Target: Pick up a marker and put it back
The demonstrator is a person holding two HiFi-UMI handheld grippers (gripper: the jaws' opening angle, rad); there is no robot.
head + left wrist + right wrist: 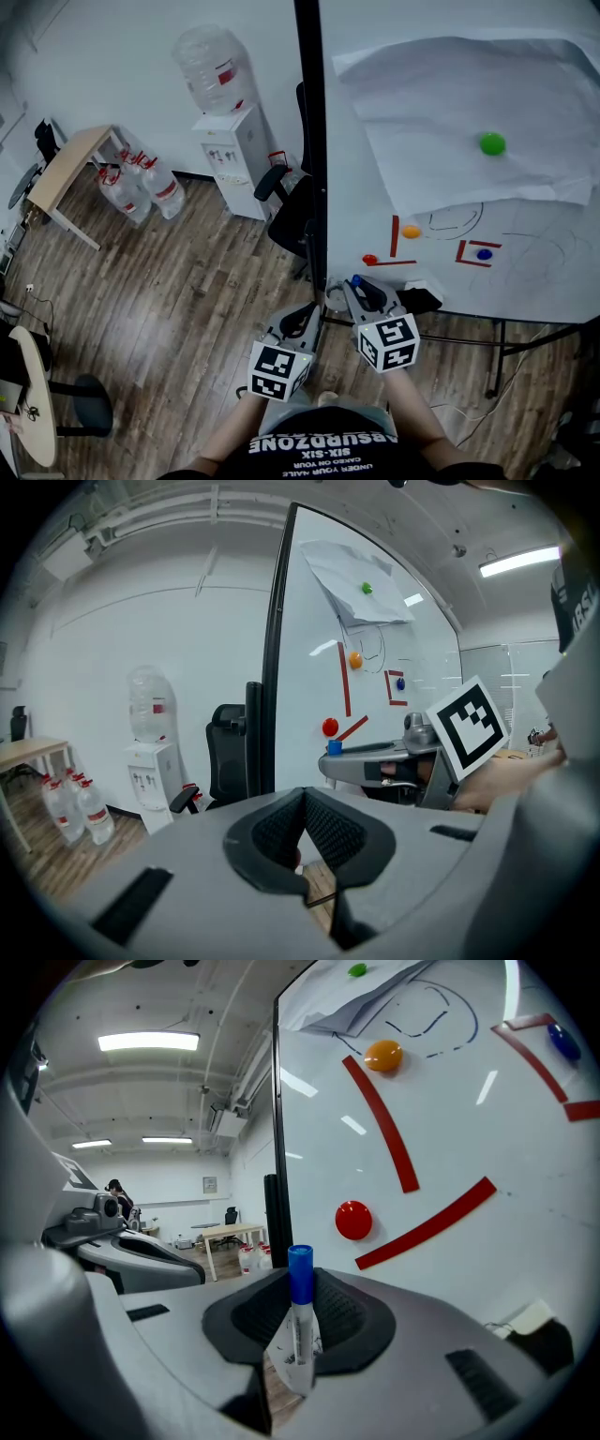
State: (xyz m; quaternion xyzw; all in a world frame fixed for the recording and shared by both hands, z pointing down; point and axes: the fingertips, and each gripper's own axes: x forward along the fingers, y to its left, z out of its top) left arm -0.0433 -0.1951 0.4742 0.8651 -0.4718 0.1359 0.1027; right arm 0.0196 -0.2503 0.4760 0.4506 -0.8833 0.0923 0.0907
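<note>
Whiteboard filled right side of scene. Right gripper near board's lower edge, fingers narrow, clamped on marker, body upright, blue cap up. Likely step: carrying marker to put-back spot. Best hold firm, approach low edge slowly, release only once seated. Left gripper just left of it, fingers pressed together, nothing between.

Around: paper sheet under green magnet; water dispenser far left; office chair by board edge. Dark eraser-like block at low edge could crowd landing.

Head view steeply down, gripper views close along jaws, whiteboard shared
</note>
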